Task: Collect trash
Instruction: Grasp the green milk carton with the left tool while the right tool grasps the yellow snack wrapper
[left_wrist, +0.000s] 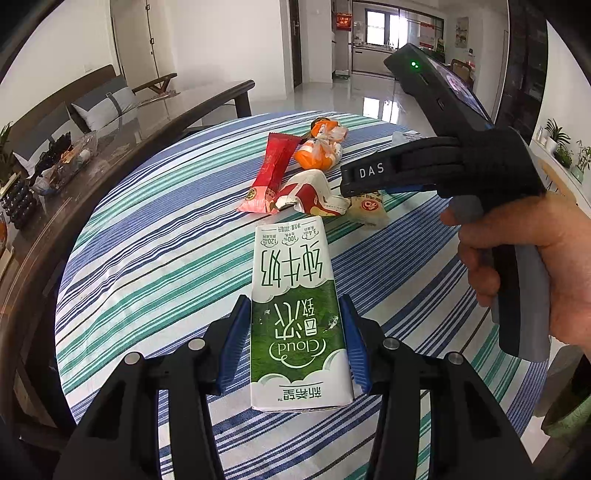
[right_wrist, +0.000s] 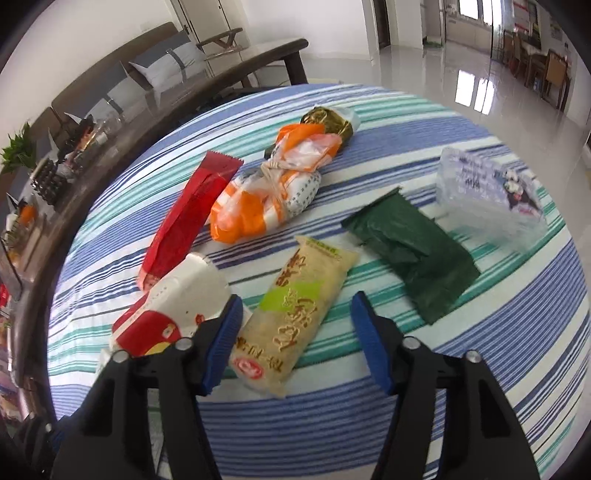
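My left gripper (left_wrist: 297, 332) is shut on a green-and-white milk carton (left_wrist: 295, 280), with its blue pads against both long sides above the striped tablecloth (left_wrist: 147, 240). My right gripper (right_wrist: 295, 332), held by a hand (left_wrist: 535, 258), stands open over a beige snack packet (right_wrist: 295, 306); the right pad is clear of the packet. In the left wrist view the right gripper (left_wrist: 343, 184) hovers at the beige packet (left_wrist: 369, 210). Around it lie a crushed red-and-white carton (right_wrist: 173, 302), a red wrapper (right_wrist: 192, 214), an orange-and-white bag (right_wrist: 266, 199), a dark green bag (right_wrist: 410, 254) and a clear plastic packet (right_wrist: 487, 192).
A gold wrapper (right_wrist: 328, 122) lies behind the orange bag. A dark wooden table (left_wrist: 110, 122) with clutter runs along the left, close to the round table's edge. Potted plants (left_wrist: 557, 140) stand on a shelf at the right. Glossy floor lies beyond.
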